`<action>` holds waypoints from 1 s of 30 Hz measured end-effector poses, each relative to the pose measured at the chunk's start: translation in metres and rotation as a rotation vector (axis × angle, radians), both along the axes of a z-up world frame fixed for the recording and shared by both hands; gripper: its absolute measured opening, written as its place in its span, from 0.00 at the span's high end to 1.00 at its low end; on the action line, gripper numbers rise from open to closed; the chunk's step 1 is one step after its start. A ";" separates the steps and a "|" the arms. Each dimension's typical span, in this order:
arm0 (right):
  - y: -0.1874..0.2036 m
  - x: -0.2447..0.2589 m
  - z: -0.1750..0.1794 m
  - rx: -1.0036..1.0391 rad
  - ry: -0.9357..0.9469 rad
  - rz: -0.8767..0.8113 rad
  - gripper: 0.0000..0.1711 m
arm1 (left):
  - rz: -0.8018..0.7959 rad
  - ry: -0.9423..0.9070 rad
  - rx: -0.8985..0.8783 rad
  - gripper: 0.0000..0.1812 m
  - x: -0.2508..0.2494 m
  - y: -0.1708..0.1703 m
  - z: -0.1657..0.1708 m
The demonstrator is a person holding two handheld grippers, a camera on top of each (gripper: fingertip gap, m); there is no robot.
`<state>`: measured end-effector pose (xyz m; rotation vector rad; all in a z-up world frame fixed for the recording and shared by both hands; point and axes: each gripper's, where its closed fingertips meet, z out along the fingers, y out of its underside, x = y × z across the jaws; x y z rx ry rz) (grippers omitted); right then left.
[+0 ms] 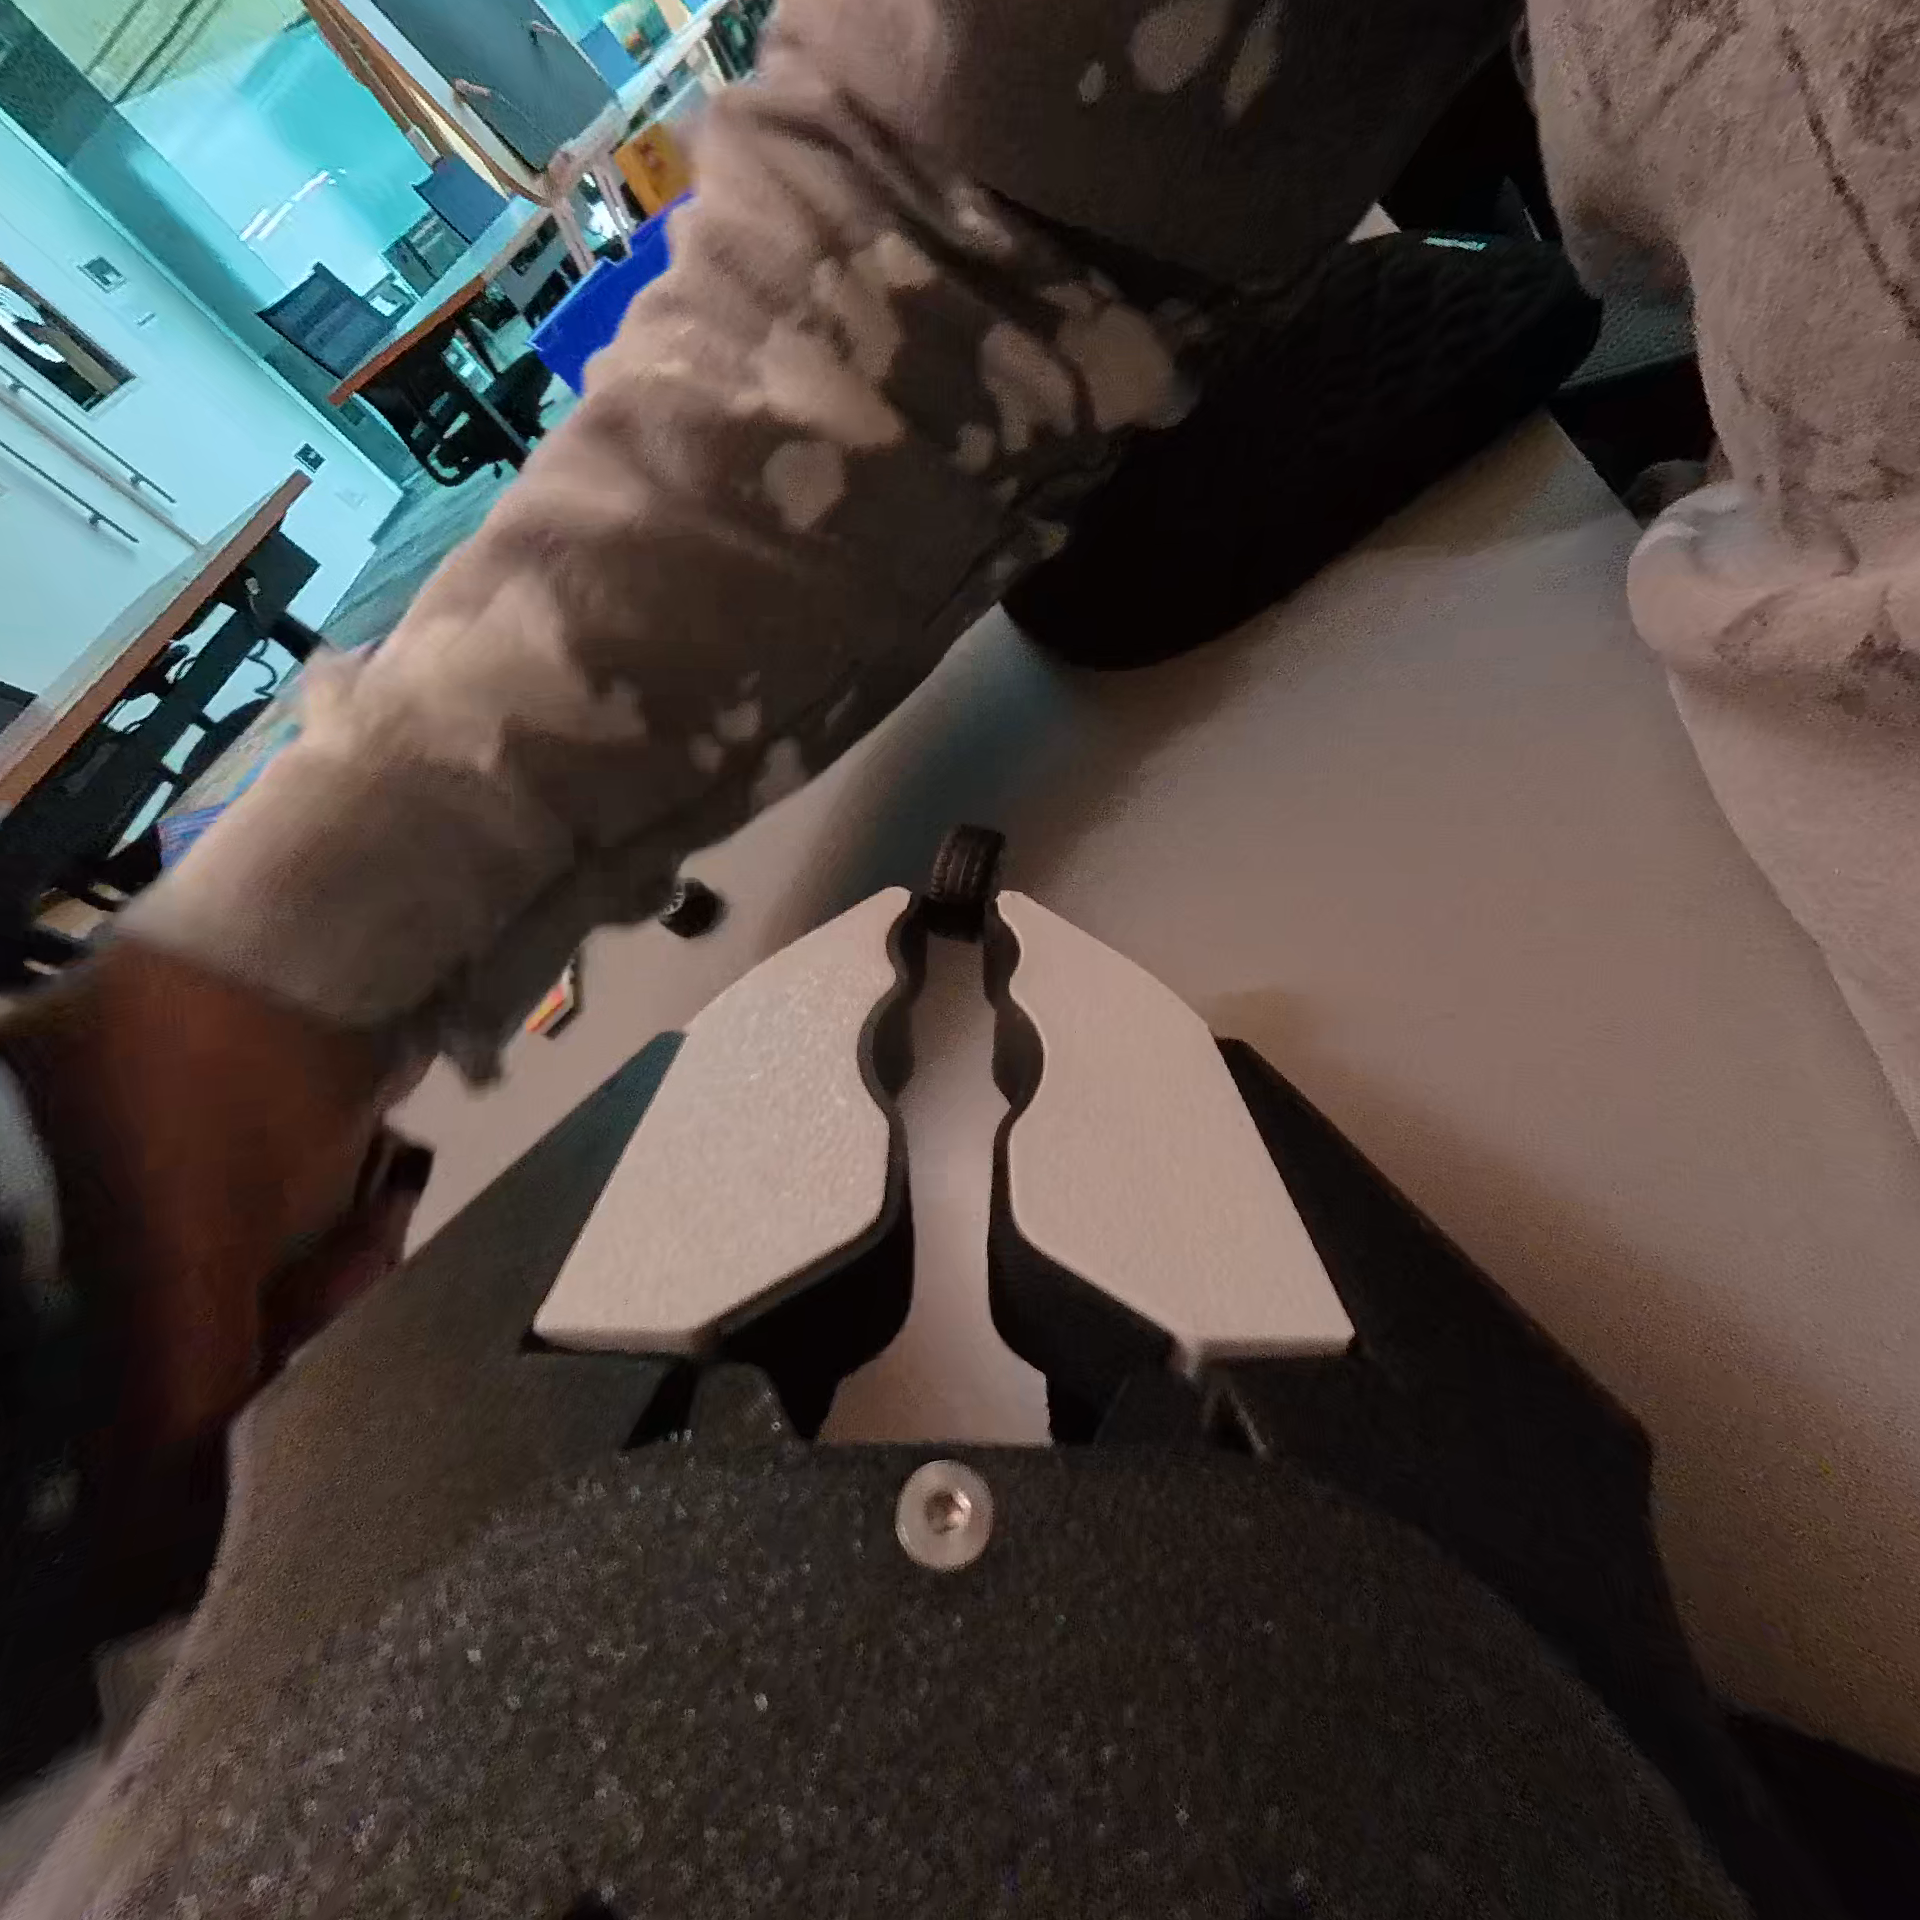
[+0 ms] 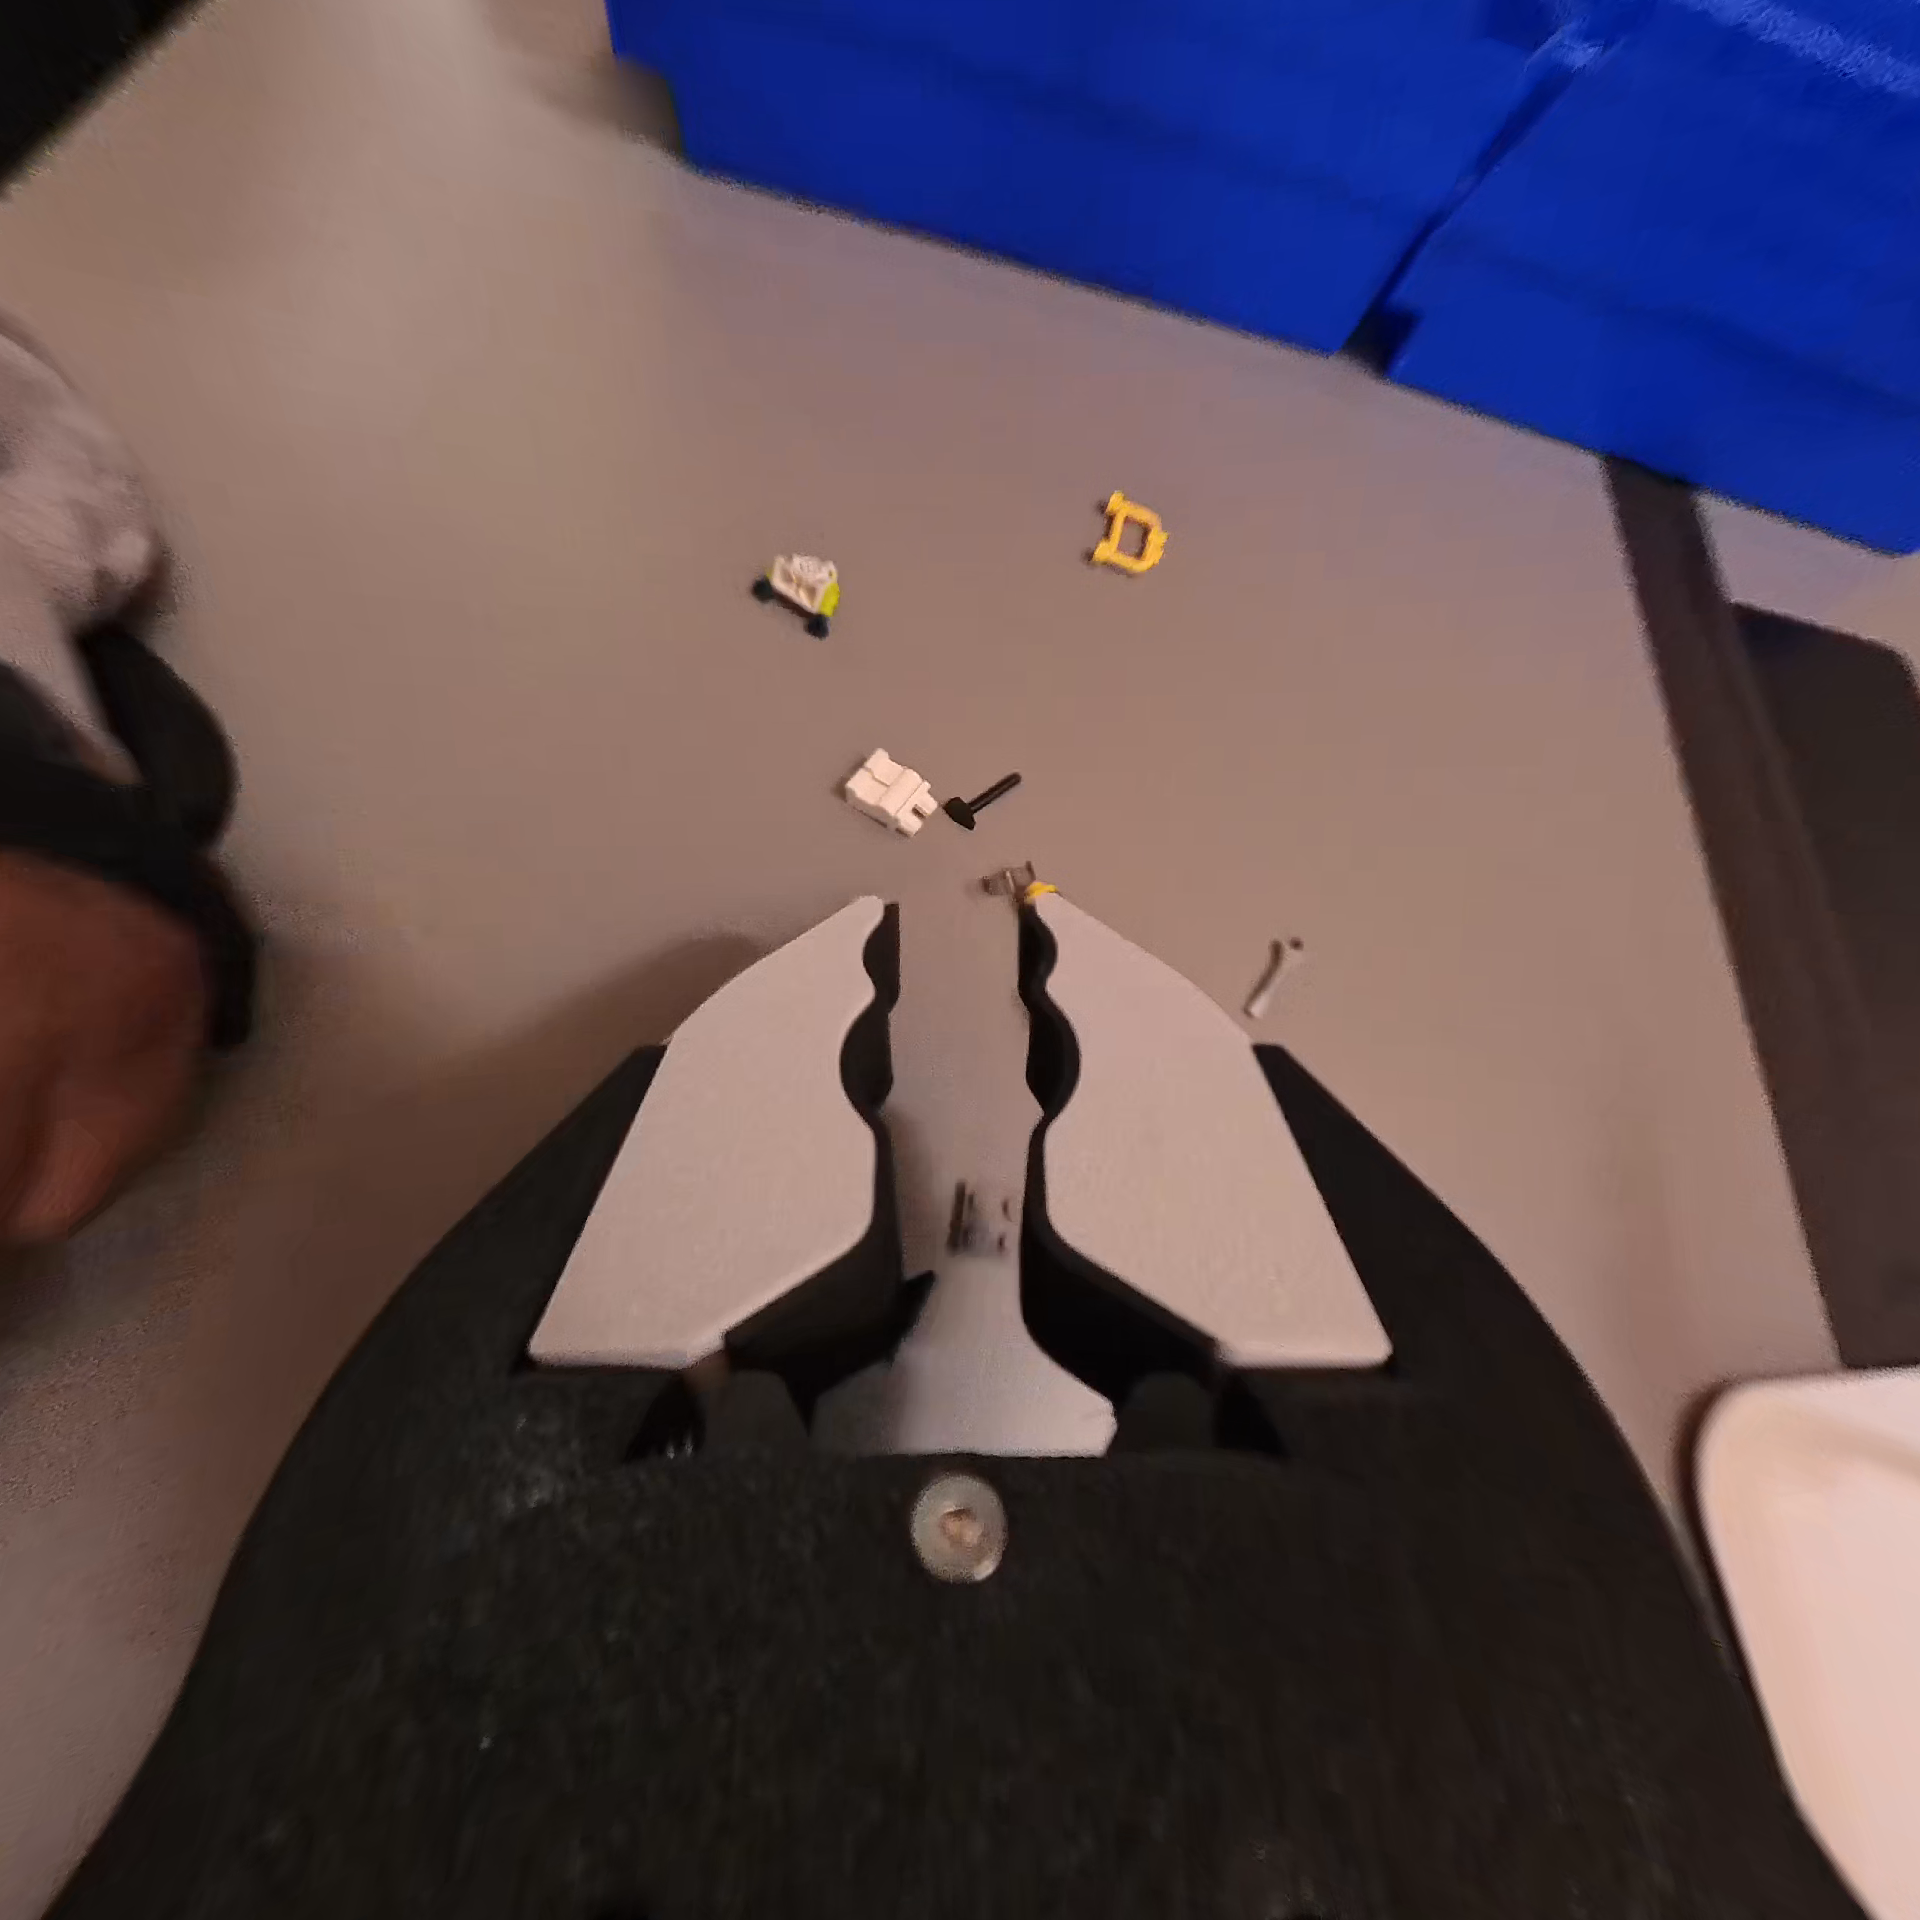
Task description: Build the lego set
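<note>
In the left wrist view my left gripper (image 1: 961,902) is shut on a small black lego tyre (image 1: 966,864) that sticks out past the fingertips, low over the grey table (image 1: 1351,883). In the right wrist view my right gripper (image 2: 956,906) is open and empty, pointing down at loose lego parts. A white piece (image 2: 885,792) and a black tool piece (image 2: 982,800) lie just ahead of it. A small grey and yellow part (image 2: 1018,885) lies at its right fingertip. A tiny dark part (image 2: 977,1216) lies on the table between the fingers.
A white and lime part with black wheels (image 2: 800,587), a yellow frame (image 2: 1130,535) and a grey wrench (image 2: 1273,975) lie farther out. Blue bins (image 2: 1351,156) stand at the back. A sleeved arm (image 1: 727,520) crosses the left view above a black round part (image 1: 691,906) and an orange part (image 1: 551,1013). Some 25 centimeters of space lies between my two pairs of fingers. The white piece (image 2: 885,792) is about 8 centimeters from my right fingertips and 25 centimeters from my left.
</note>
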<state>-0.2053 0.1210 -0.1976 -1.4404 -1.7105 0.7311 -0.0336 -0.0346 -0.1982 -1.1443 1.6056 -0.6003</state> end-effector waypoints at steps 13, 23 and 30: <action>-0.084 0.190 0.038 -0.087 0.213 -0.171 0.88 | 0.155 -0.237 -0.434 0.95 0.010 0.034 0.028; -0.108 0.204 0.053 0.344 0.199 -0.221 0.86 | 0.119 -0.455 -1.118 0.94 0.031 0.053 0.055; -0.101 0.202 0.046 0.446 0.158 -0.239 0.87 | 0.105 -0.438 -1.369 0.95 0.040 0.049 0.047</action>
